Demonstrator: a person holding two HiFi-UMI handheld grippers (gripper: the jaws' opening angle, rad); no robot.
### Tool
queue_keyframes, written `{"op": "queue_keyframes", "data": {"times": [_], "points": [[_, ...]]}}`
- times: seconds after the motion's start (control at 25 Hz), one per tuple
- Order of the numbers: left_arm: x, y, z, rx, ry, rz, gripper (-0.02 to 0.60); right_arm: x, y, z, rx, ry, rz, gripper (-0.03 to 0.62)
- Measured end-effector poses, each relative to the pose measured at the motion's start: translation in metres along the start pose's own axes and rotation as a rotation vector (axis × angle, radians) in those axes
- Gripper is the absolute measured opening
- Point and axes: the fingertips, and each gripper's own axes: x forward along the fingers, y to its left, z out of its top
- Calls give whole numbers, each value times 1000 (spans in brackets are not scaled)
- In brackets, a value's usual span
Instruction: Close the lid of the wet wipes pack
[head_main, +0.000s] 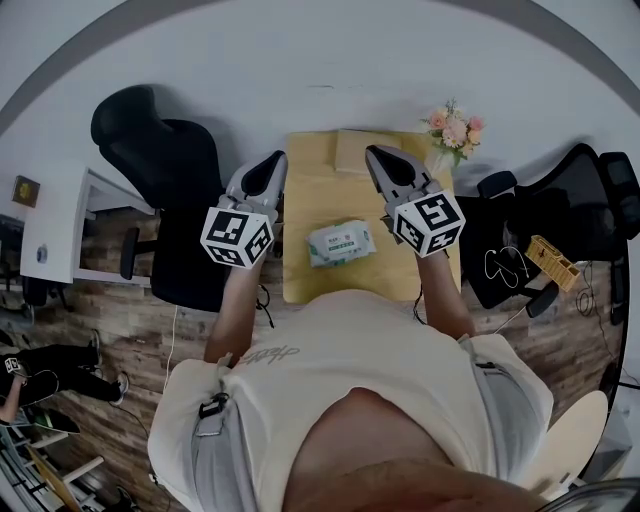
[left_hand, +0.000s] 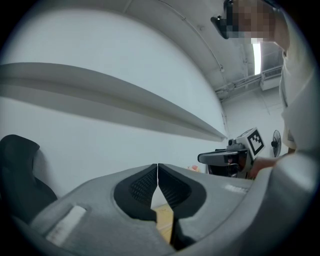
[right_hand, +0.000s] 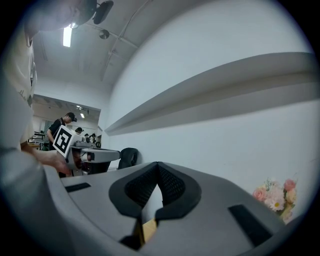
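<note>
White wall (head_main: 330, 70) and wood-plank floor (head_main: 130, 330) surround a small wooden counter (head_main: 310, 200) at frame centre in the head view.

1. The wet wipes pack (head_main: 340, 242) lies flat at the centre of the counter, label side up. Its lid state is too small to read.
2. The left tool (head_main: 276, 158) is held over the counter's left edge, at the upper left of the pack and apart from it. Its jaws meet at the tips with nothing between them.
3. The right tool (head_main: 373, 152) is held at the upper right of the pack, jaws likewise together and empty.
4. Flowers (head_main: 455, 128) stand at the counter's upper right corner. A black office chair (head_main: 160, 150) stands left of the counter.
</note>
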Motion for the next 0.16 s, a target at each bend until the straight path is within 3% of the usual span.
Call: {"op": "queue_keyframes", "data": {"times": [0.16], "points": [[-4,-2,3,4,-7,-1,17,-6,-2,5,-2,-13,-22,2]]}}
